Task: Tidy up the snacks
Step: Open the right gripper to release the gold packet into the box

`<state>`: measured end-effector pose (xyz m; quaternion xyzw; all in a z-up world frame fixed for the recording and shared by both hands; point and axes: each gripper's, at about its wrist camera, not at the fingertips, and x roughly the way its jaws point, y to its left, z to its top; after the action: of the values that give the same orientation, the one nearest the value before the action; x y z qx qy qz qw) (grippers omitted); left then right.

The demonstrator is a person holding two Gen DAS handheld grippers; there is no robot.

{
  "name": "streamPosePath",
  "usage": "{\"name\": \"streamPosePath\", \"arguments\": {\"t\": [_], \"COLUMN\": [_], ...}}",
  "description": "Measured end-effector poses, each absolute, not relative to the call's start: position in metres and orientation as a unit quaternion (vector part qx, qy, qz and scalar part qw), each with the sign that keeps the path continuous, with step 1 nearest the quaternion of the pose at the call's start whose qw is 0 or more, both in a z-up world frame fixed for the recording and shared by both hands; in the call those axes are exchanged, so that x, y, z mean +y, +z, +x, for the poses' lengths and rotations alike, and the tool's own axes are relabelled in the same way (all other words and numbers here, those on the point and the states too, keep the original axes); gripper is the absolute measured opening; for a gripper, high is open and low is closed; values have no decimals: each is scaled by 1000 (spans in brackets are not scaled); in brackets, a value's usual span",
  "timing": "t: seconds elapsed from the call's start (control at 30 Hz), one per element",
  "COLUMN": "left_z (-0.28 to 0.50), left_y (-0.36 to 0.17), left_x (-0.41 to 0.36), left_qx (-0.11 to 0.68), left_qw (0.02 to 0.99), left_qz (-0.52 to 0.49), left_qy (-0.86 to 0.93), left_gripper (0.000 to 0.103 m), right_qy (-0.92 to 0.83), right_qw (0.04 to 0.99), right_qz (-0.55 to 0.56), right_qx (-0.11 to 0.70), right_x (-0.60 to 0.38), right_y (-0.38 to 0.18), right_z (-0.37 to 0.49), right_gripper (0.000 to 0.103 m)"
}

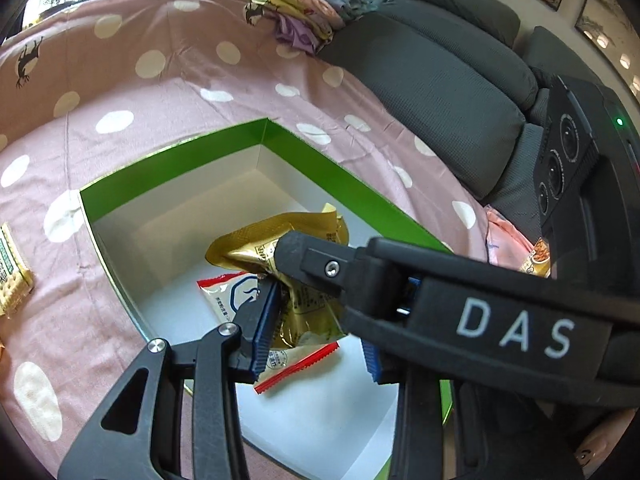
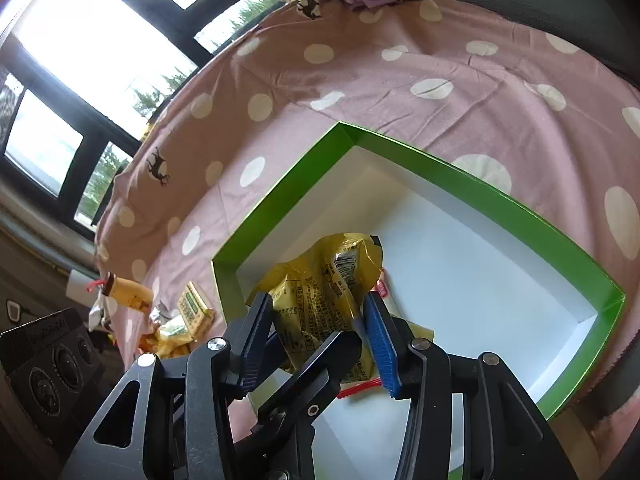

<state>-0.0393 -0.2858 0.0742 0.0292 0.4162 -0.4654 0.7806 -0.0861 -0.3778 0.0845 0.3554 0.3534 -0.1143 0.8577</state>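
A green-rimmed white box [image 1: 328, 160] [image 2: 460, 176] lies on a pink polka-dot cloth. Both grippers reach into it around one crinkled gold snack packet [image 1: 256, 252] [image 2: 316, 304]. My left gripper [image 1: 316, 320] has its blue pads on either side of the packet. My right gripper [image 2: 318, 336] is shut on the same packet; it crosses the left wrist view as a black finger [image 1: 320, 268]. Under the packet a white packet with red edges [image 1: 228, 292] lies on the box floor.
A green-and-white cracker pack [image 1: 12, 272] [image 2: 194, 308] lies on the cloth left of the box, with more snacks [image 2: 128, 292] beside it. Folded cloths [image 1: 296, 8] and a dark grey sofa [image 1: 452, 80] lie behind.
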Motion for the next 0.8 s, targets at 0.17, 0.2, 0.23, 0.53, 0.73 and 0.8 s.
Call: {"name": "streamPosePath", "arguments": {"t": [0.17, 0.2, 0.23, 0.53, 0.73, 0.8], "left_z": [-43, -44, -47, -40, -32, -32], "left_y": [73, 76, 78, 102, 116, 119], "left_x": [-285, -283, -281, -225, -149, -120], "left_qx": [422, 418, 415, 380, 370, 366], "left_qw": [774, 775, 778, 829, 867, 880], "left_qz": [20, 20, 20, 9, -24, -36], "left_qy": [-471, -473, -472, -410, -334, -301], "left_gripper": [39, 41, 47, 85, 93, 98], "right_qy": [-139, -135, -133, -149, -154, -151], "right_qw": [846, 845, 844, 866, 889, 895], "right_qz": [357, 362, 365, 335, 290, 274], "right_qx": [371, 370, 369, 340, 321, 318], "right_x": [-387, -389, -390, -380, -355, -344], "right_y": [75, 73, 74, 93, 113, 119], "right_z": [-88, -89, -89, -95, -91, -88], "right_gripper": [50, 50, 50, 65, 80, 84]}}
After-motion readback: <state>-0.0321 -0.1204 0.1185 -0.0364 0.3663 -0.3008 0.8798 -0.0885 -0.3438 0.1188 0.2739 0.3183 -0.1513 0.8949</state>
